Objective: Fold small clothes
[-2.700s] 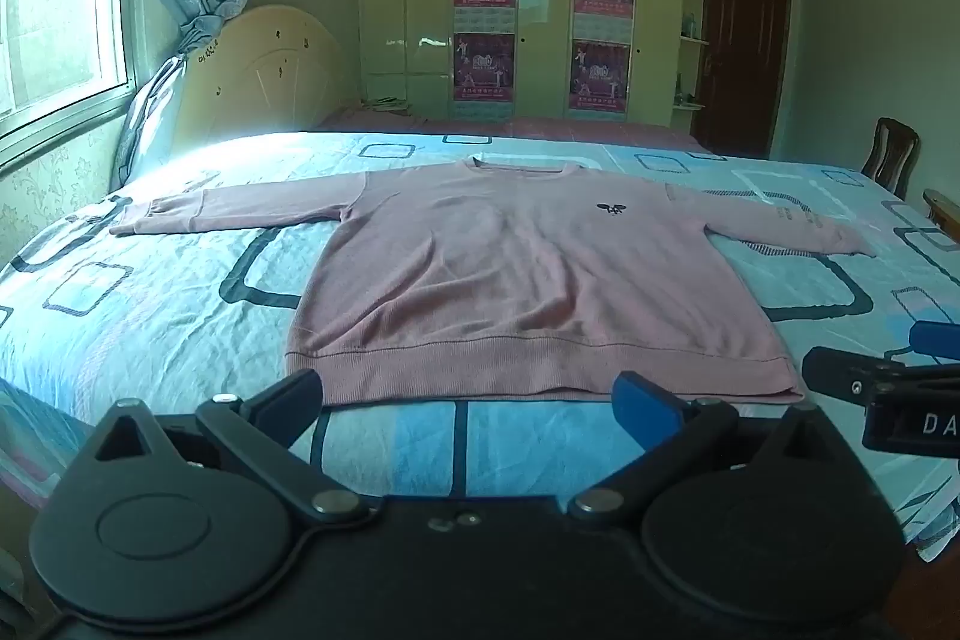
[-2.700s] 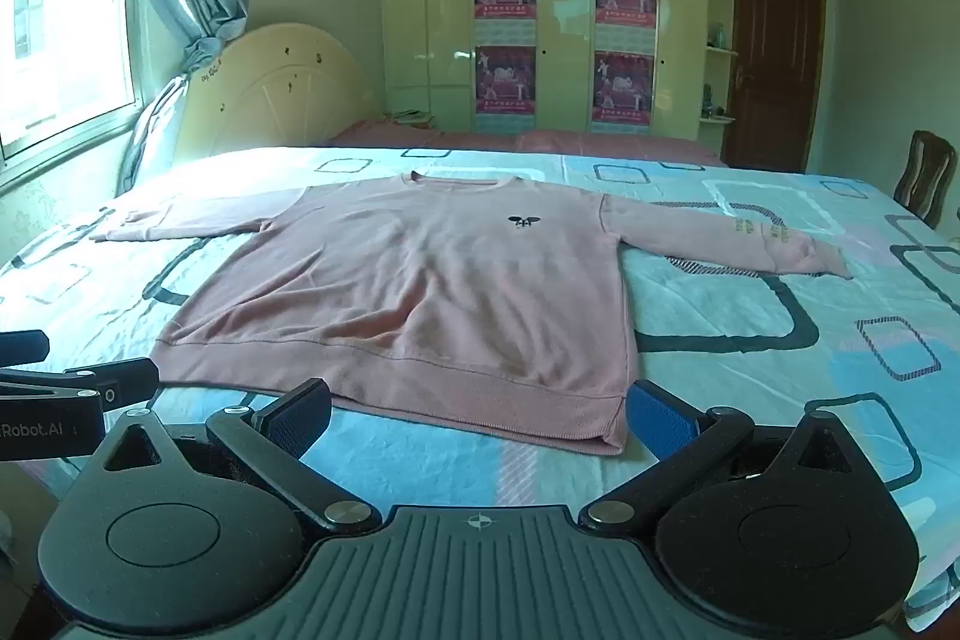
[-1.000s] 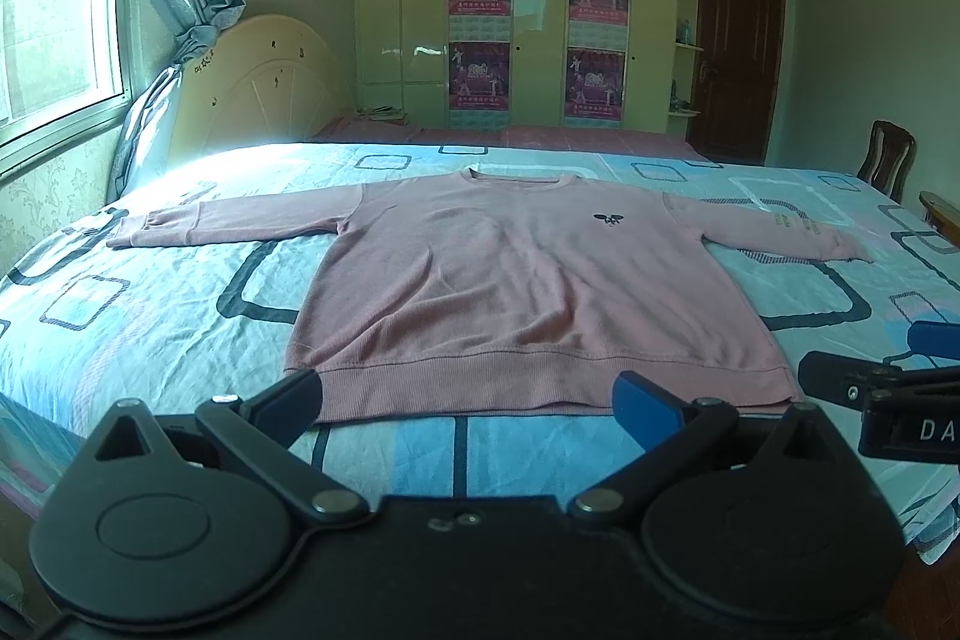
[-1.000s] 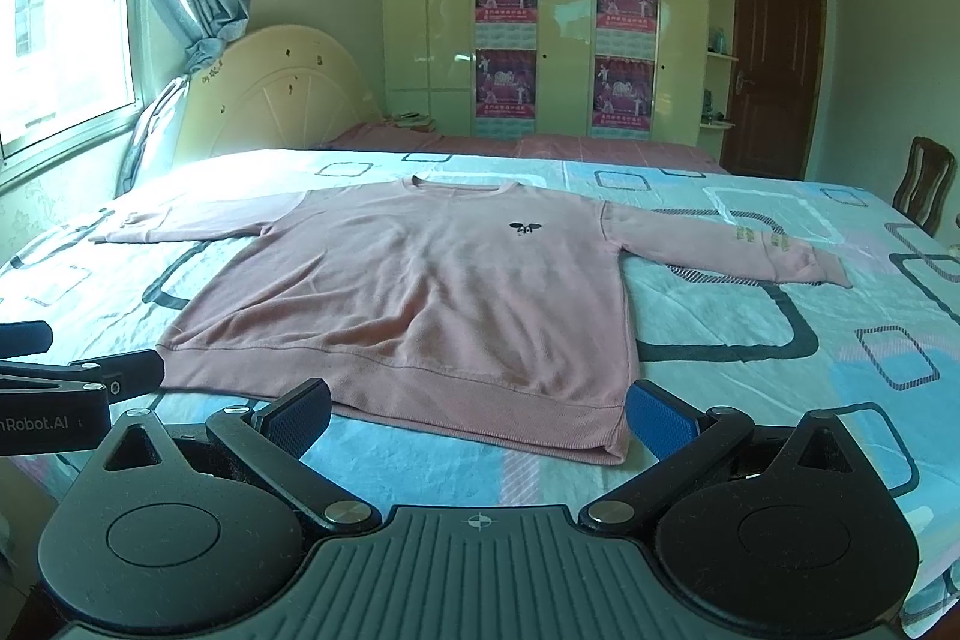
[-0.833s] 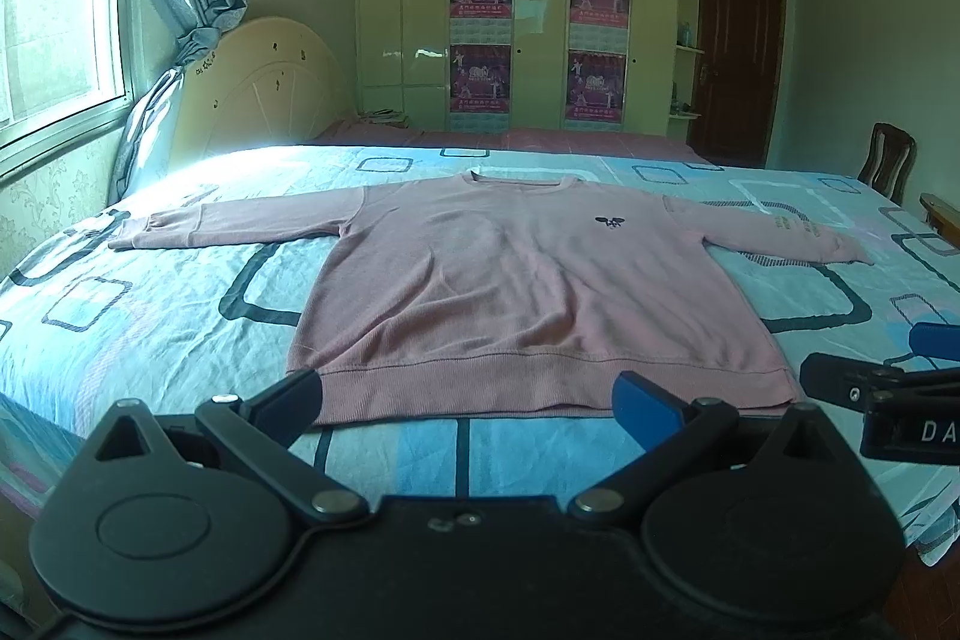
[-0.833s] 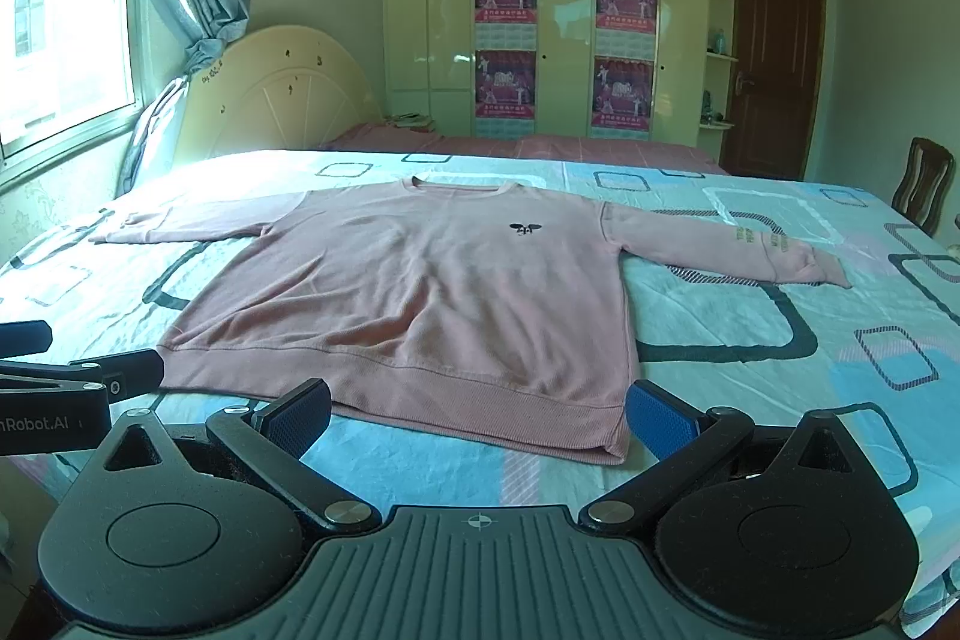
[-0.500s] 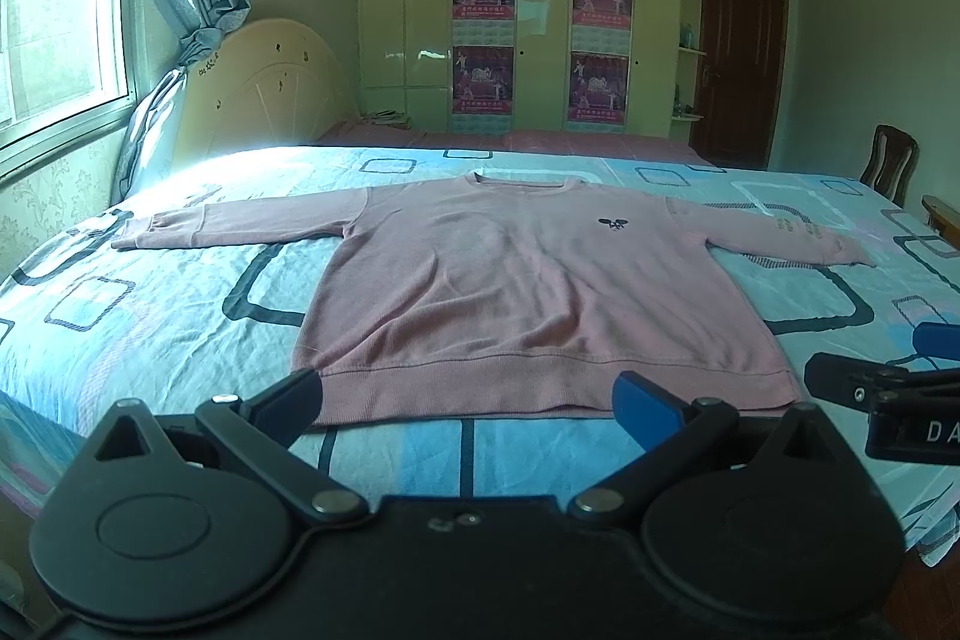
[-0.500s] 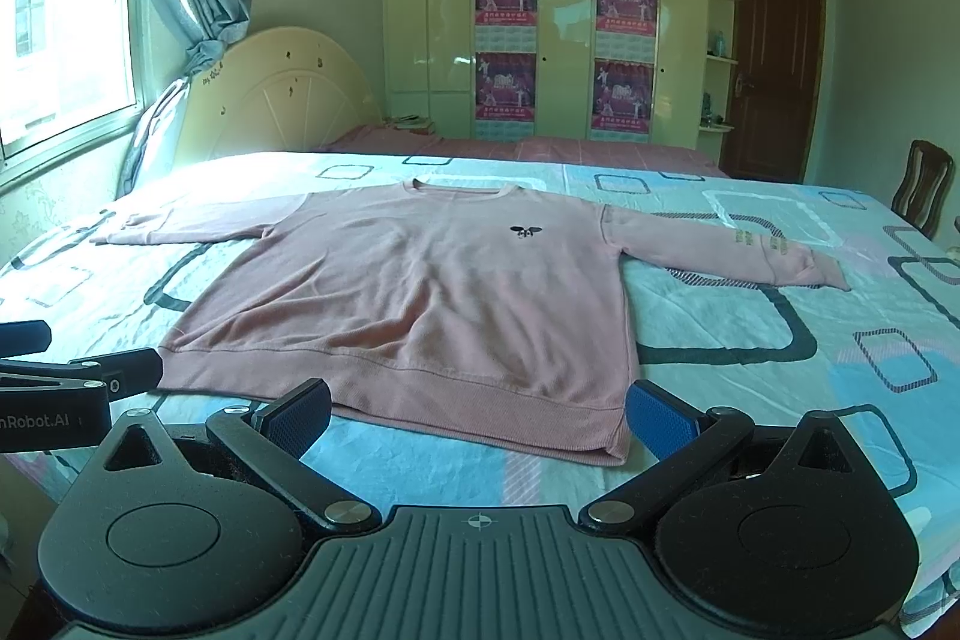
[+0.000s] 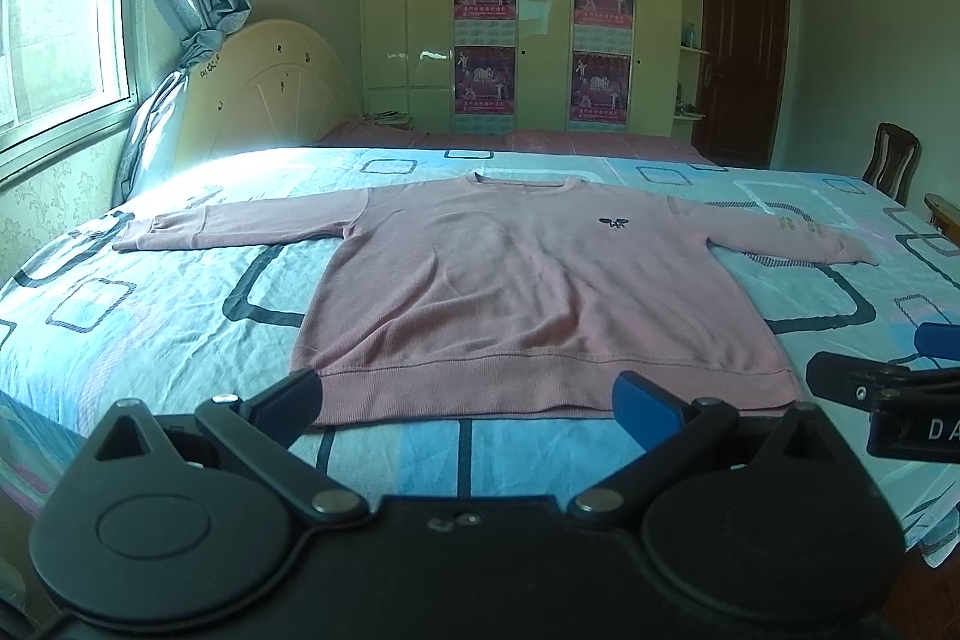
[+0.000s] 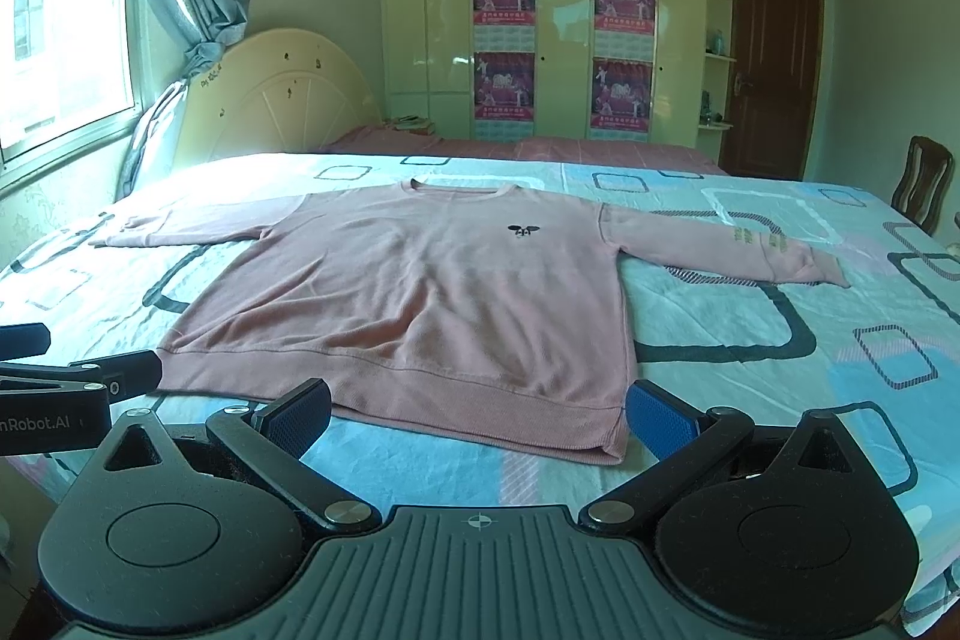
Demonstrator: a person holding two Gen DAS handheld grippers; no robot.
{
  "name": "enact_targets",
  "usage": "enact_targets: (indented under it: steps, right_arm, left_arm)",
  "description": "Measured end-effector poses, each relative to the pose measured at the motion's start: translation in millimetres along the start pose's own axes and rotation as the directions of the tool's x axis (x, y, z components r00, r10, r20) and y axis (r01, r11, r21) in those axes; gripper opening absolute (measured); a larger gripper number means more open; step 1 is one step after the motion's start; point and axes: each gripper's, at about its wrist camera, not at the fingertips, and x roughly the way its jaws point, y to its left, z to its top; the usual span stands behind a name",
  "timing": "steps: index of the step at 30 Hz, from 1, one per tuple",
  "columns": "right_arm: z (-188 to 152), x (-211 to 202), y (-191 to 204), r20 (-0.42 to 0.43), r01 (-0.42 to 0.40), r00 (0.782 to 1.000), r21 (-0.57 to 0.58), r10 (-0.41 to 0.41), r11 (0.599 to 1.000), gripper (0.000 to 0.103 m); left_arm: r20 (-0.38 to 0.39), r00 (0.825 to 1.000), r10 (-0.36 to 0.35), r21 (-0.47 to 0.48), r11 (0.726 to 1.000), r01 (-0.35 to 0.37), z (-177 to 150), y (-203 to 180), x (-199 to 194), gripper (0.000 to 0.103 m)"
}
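Pink sweater (image 9: 528,292) lies flat mid-frame on the bed (image 9: 150,328), sleeves spread. Left gripper (image 9: 468,400) spread wide, empty, at the hem. Right view: right gripper (image 10: 478,409) likewise wide, empty, near the lower hem corner. Folding not begun; next, grasp a sleeve or hem.

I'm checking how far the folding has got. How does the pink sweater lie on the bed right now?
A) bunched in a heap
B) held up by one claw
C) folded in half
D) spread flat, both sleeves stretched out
D: the pink sweater lies flat on the bed with both sleeves out sideways, untouched by either open claw.
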Motion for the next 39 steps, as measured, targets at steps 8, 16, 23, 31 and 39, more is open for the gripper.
enact_targets:
  steps: [8, 16, 23, 31, 39]
  right_arm:
    - [-2.3, 2.0, -5.5, -0.003, 0.0, 1.0, 0.007, 0.0, 1.0, 0.103]
    - [-2.9, 2.0, -6.2, -0.004, -0.001, 1.0, 0.008, 0.001, 1.0, 0.103]
    - [-5.5, 3.9, -8.3, -0.012, 0.008, 1.0, 0.012, -0.008, 1.0, 0.103]
    - [10.6, 26.4, -14.2, -0.005, 0.029, 1.0, 0.034, -0.029, 0.999, 0.103]
    - [32.3, 69.8, -15.6, -0.009, 0.068, 0.998, 0.044, -0.068, 0.997, 0.103]
  left_arm:
    - [-0.004, 1.0, -0.002, 0.0, 1.0, 0.002, -0.5, -0.4, -0.4, 0.103]
    - [-0.004, 1.0, -0.001, 0.001, 1.0, 0.001, -0.9, -1.2, -0.2, 0.103]
    - [-0.012, 1.0, -0.01, 0.003, 1.0, 0.01, -1.0, -3.5, 2.4, 0.103]
    - [0.004, 1.0, -0.004, 0.039, 0.999, 0.004, 16.3, 1.7, 22.8, 0.103]
    - [-0.014, 0.999, -0.029, 0.031, 0.999, 0.029, 39.9, 13.5, 75.6, 0.103]
